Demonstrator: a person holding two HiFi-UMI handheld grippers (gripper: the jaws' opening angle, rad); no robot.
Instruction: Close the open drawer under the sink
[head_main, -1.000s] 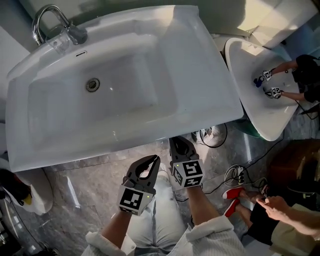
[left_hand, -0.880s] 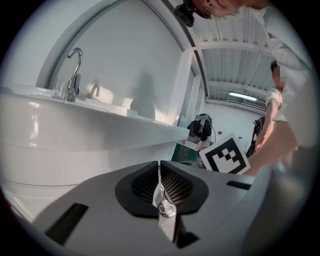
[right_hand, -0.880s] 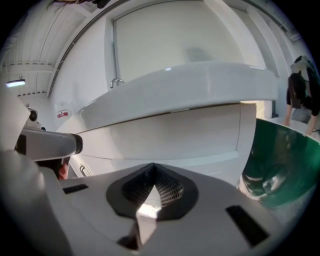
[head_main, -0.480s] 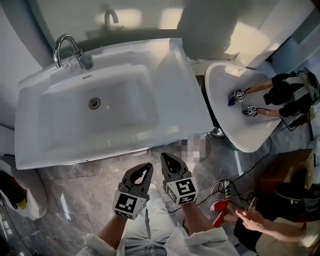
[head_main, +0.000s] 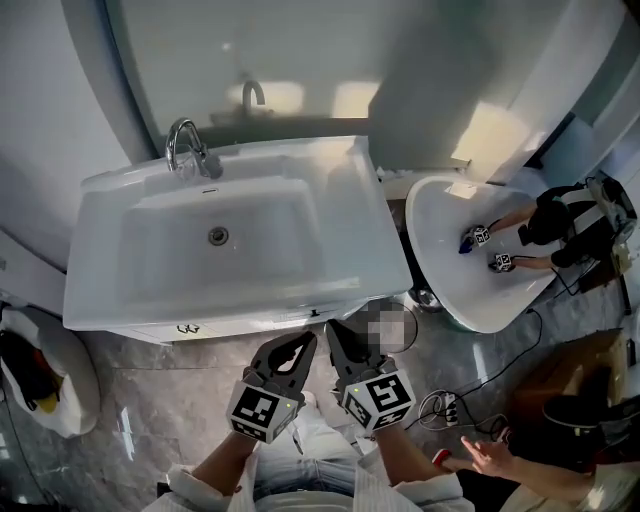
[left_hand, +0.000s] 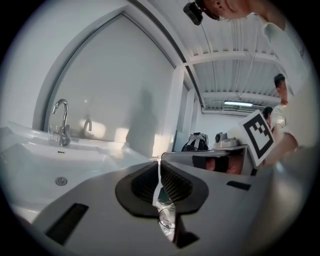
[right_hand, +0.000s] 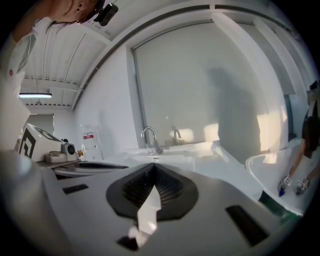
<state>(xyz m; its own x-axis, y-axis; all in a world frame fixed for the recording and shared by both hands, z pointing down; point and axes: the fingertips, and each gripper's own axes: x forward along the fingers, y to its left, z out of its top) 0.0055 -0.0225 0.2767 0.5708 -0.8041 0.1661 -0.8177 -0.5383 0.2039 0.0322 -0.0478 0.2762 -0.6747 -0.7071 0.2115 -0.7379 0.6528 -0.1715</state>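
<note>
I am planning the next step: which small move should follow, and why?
Probably ease the left gripper and right gripper, both shut and empty, forward to the drawer front, a thin strip under the sink; they hang short of it.

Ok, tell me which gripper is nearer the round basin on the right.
Right. The right gripper hangs below-left of the round basin; the left gripper sits beside it, farther left, before the rectangular sink.

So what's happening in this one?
A person stands at a white sink, holding the left gripper and right gripper side by side just in front of it. Both have jaws together with nothing between them. No drawer juts out from under the sink in the head view.
</note>
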